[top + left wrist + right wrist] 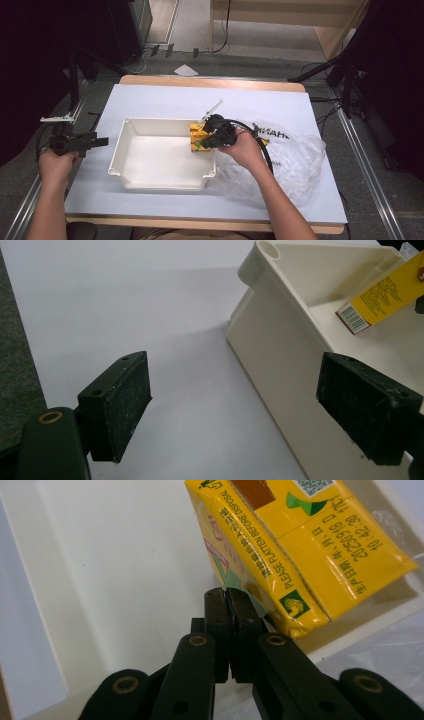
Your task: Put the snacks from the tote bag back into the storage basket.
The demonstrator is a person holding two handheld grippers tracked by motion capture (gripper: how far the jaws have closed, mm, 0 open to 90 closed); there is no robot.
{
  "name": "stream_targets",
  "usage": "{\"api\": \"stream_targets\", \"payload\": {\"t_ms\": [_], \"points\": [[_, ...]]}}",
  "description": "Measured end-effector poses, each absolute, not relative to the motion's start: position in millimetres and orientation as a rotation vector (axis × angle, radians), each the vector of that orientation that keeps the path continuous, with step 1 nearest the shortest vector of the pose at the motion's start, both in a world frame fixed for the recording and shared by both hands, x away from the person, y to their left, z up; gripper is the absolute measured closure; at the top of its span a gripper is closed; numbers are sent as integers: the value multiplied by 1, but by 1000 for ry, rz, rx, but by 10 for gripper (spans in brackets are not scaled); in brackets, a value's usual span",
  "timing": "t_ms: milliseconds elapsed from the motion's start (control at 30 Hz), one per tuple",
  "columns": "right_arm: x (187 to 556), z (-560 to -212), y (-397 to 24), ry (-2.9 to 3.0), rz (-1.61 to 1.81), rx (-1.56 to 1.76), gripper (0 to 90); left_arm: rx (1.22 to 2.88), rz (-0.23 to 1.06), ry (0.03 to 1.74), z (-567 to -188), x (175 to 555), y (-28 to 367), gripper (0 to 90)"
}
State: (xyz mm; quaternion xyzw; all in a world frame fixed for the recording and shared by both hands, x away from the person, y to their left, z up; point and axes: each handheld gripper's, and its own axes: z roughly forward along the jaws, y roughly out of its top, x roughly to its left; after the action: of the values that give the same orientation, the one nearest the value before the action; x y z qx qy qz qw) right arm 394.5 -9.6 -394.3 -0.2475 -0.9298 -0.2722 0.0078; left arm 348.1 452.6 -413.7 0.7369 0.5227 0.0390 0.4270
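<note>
The right gripper (230, 600) reaches left over the tray's (150, 125) right wall, fingers pinching the yellow carton's (300, 545) edge; the left gripper (235, 405), fingers spread, rests on the bench (150, 100) left of the tray.

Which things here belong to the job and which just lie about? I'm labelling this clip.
In the job: yellow carton, pinched by the right gripper; white bin; plastic bag.
Lying about: left gripper, open, beside the bin; paper scrap on the floor.

A white-topped counter (150, 95) with a pale wooden edge stands on grey carpet floor (260, 62), flanked by dark stands (350, 65) and metal floor rails (370, 165), with light wooden shelving (300, 15) and trailing cables behind, under dim lighting.
</note>
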Motion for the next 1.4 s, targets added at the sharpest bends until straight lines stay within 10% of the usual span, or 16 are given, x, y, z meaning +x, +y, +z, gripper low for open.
{"api": "stream_targets", "payload": {"t_ms": [1400], "points": [[384,-348,-38,-2825,-995,-693,357,1839,102,1317,-414,348,453,151]]}}
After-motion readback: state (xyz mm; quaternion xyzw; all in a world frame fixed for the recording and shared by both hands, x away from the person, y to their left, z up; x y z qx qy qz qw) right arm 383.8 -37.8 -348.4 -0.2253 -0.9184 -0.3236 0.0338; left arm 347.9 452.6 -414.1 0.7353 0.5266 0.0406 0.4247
